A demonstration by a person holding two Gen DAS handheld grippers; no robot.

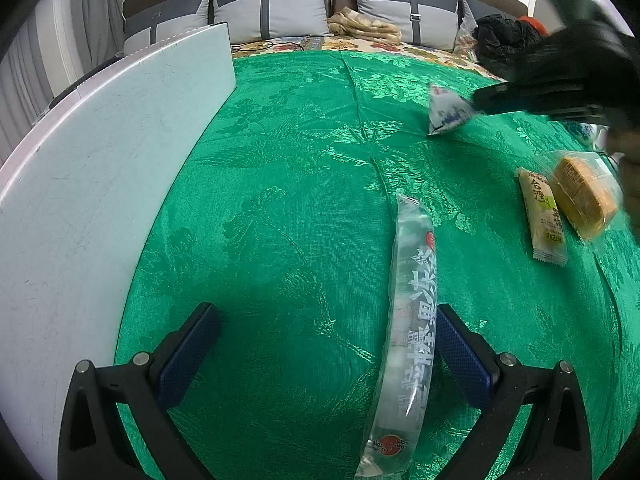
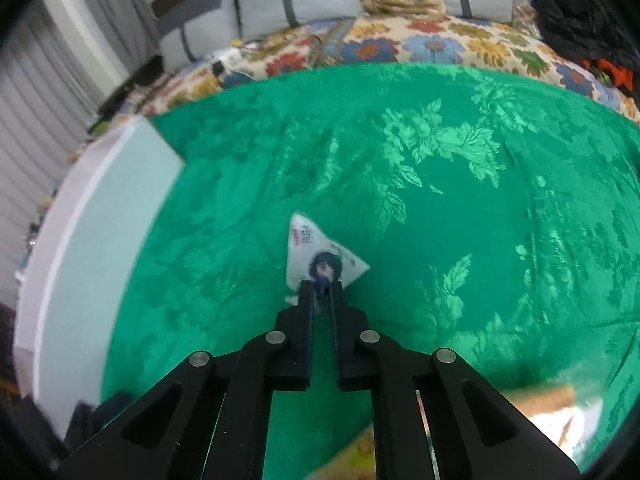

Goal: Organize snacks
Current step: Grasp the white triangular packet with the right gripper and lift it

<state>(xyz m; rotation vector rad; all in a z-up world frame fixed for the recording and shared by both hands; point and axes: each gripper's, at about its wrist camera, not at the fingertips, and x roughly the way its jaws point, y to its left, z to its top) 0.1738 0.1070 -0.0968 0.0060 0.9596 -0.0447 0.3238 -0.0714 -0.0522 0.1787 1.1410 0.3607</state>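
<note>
Right gripper (image 2: 321,284) clamped tight on the near corner of the little white triangular snack pouch (image 2: 316,254), tilted down at the green cloth (image 2: 440,208), probably pinching the edge because a flat pouch gives nothing else to grab. Left gripper (image 1: 328,344) hanging wide open just above the cloth with the long clear jelly tube (image 1: 404,320) lying right by its right-hand pad, not touched yet, likely parked there ready for the next pick. Further off to its right, yellow bar (image 1: 544,216) and cake pack (image 1: 584,192) side by side, and the white board (image 1: 92,184) off to the left, maybe the drop spot, hard to say.
</note>
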